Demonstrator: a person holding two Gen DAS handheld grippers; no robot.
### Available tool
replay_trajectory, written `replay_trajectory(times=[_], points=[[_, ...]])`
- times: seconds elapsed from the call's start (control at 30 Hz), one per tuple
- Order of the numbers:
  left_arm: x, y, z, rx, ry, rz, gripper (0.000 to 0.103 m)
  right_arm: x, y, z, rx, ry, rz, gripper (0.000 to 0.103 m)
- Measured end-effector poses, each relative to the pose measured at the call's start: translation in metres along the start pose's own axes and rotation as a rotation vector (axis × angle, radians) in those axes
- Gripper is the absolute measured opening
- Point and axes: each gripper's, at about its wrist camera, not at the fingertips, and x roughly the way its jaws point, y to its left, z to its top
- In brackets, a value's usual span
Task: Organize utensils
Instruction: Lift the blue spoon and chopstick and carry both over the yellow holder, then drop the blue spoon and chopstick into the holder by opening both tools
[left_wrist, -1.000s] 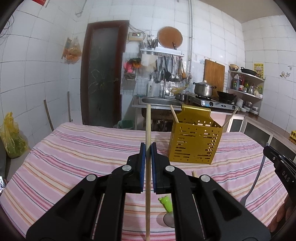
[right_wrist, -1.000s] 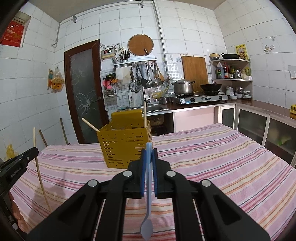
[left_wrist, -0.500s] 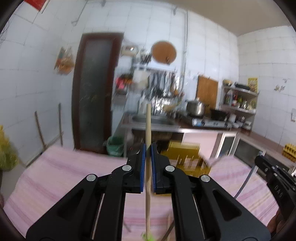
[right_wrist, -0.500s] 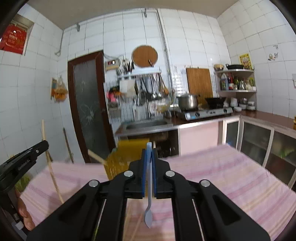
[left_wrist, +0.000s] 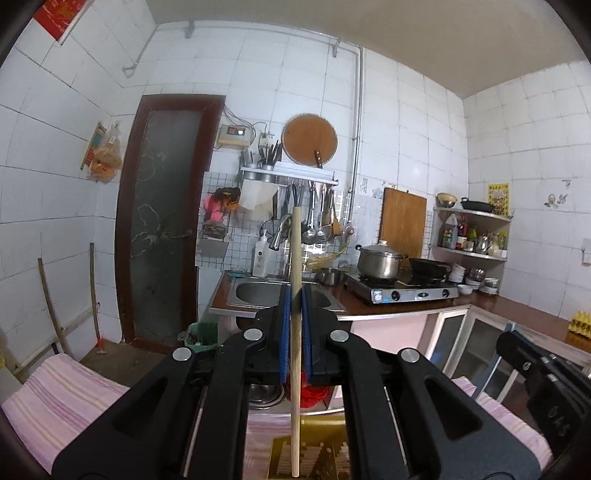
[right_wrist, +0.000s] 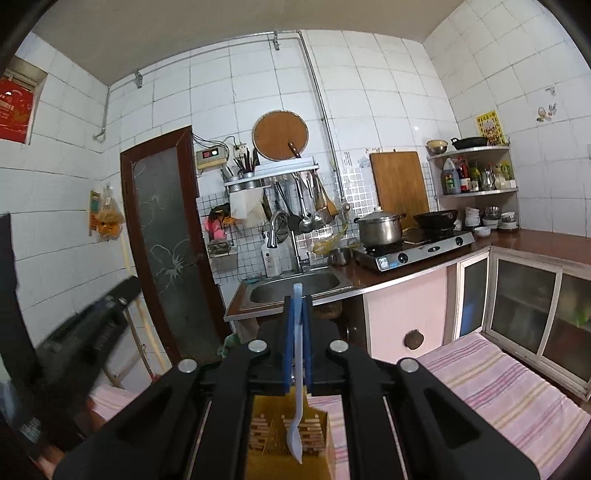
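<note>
Left gripper (left_wrist: 294, 332) is clamped on a wooden chopstick (left_wrist: 294, 369), blue pads pinching it mid-length; the stick runs near-vertical through the centre of the left wrist frame, top end up against the background of hanging kitchen tools, bottom end over the yellow utensil holder (left_wrist: 314, 454) at bottom centre. Can't tell whether the tip is inside the holder or just above it. Right gripper (right_wrist: 296, 343) is closed on a pale blue plastic spoon (right_wrist: 295, 424), handle between the blue pads, bowl end pointing down at bottom centre of the right wrist frame, over the open top of the same yellow holder (right_wrist: 266, 461) (wooden slats visible inside it, contact with the spoon not clear). The holder sits on a table with a pink striped cloth (right_wrist: 498, 387), which fills the lower right of the right wrist frame and shows at lower left in the left wrist frame. Each gripper shows in the other's view: the right one as a black body at the lower right edge of the left frame, the left one blurred at the left edge of the right frame. Background, centre of both frames: steel sink (right_wrist: 295, 286), and to its right a steel pot (right_wrist: 378, 229) on a gas stove (right_wrist: 417, 249).
</note>
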Motion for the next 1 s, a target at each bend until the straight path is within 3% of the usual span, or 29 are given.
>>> replay_trajectory(times=[0.2, 0.37, 0.5, 0.57, 0.6, 0.63, 0.67, 0.73, 0.8, 0.9, 1.0], points=[[0.055, -0.011, -0.046, 0.050, 0.052, 0.057, 0.005, 0.053, -0.009, -0.026, -0.004, 0.079, -0.026, 0.005], [0.073, -0.001, -0.073, 0.058, 0.110, 0.090, 0.005, 0.080, -0.017, -0.051, -0.028, 0.160, -0.060, 0.005], [0.077, 0.013, -0.077, 0.041, 0.175, 0.092, 0.006, 0.088, -0.018, -0.058, -0.071, 0.214, -0.101, 0.006], [0.069, 0.018, -0.070, 0.039, 0.190, 0.091, 0.020, 0.086, -0.019, -0.055, -0.084, 0.231, -0.112, 0.006], [0.062, 0.020, -0.066, 0.038, 0.186, 0.098, 0.040, 0.084, -0.019, -0.052, -0.089, 0.238, -0.117, 0.008], [0.053, 0.022, -0.061, 0.034, 0.175, 0.106, 0.057, 0.079, -0.019, -0.047, -0.093, 0.244, -0.124, 0.017], [0.039, 0.025, -0.054, 0.028, 0.157, 0.118, 0.064, 0.073, -0.019, -0.041, -0.098, 0.247, -0.128, 0.040], [0.015, 0.029, -0.044, 0.026, 0.149, 0.122, 0.082, 0.055, -0.020, -0.032, -0.114, 0.227, -0.136, 0.065], [-0.012, 0.034, -0.034, 0.033, 0.150, 0.131, 0.096, 0.037, -0.021, -0.028, -0.134, 0.219, -0.153, 0.065], [-0.045, 0.040, -0.031, 0.054, 0.159, 0.151, 0.098, 0.010, -0.025, -0.033, -0.134, 0.245, -0.137, 0.070], [-0.075, 0.049, -0.042, 0.072, 0.216, 0.165, 0.098, -0.018, -0.031, -0.052, -0.147, 0.280, -0.136, 0.075]])
